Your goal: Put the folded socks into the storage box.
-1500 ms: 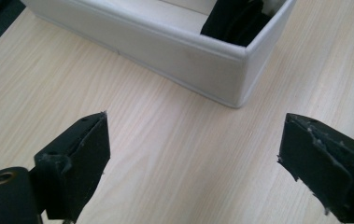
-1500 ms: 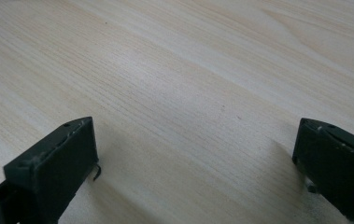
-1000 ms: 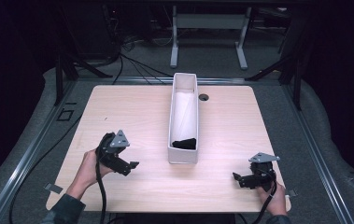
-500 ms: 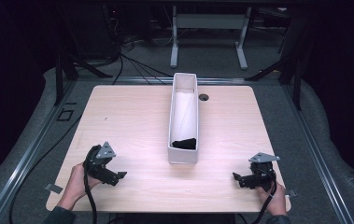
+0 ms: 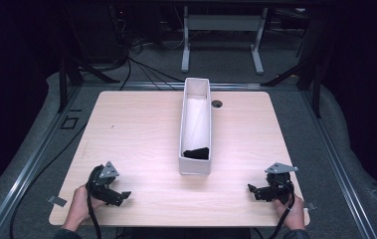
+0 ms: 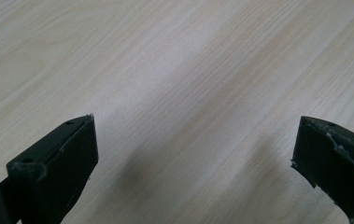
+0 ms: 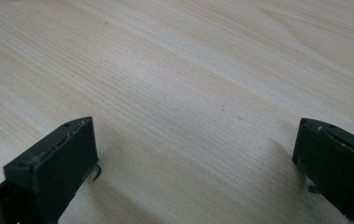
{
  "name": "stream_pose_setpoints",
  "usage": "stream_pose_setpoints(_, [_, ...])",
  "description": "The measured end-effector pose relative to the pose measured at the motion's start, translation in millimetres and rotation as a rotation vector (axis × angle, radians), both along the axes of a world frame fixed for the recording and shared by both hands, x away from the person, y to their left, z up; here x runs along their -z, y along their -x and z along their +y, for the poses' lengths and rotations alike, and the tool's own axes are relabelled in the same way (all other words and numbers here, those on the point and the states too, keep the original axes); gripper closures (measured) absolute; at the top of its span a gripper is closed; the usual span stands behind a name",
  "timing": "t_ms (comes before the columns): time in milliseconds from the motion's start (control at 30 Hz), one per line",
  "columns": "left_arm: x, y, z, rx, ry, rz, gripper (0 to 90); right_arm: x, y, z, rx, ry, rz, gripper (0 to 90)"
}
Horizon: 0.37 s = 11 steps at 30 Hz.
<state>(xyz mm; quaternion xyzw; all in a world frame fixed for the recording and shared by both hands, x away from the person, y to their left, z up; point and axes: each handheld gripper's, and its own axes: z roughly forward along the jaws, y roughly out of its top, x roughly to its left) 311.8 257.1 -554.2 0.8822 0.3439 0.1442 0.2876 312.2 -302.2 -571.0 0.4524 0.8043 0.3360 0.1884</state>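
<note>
A long white box (image 5: pixel 196 107) stands lengthwise in the middle of the wooden table (image 5: pixel 136 134). A dark object (image 5: pixel 197 153) lies inside it at the near end. My left gripper (image 5: pixel 119 195) rests low at the table's front left, held by a hand, open with nothing between its jaws. My right gripper (image 5: pixel 254 189) sits at the front right, also open and empty. In the left gripper view the left gripper (image 6: pixel 195 140) has its jaws wide apart over bare wood. The right gripper (image 7: pixel 195 140) in its own view stands the same way.
A round cable hole (image 5: pixel 217 104) is in the table just right of the box's far end. Cables trail from both grippers off the front edge. Beyond the table, a metal stand (image 5: pixel 221 30) and floor cables sit in the dark.
My left gripper has moved down and toward the front left edge of the table, lowering close to the surface. The right gripper has stayed in place.
</note>
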Motion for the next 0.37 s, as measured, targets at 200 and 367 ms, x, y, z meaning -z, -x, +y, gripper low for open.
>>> stream_pose_setpoints(200, [9.1,0.2,3.2,-0.029,0.031,-0.001,0.2,0.0,0.0,0.0,0.000,0.000,0.000,0.0])
stream_pose_setpoints(367, [12.9,-1.1,8.2,-0.045,0.075,-0.003,0.0,0.0,0.1,0.0,0.000,0.000,0.000,0.0])
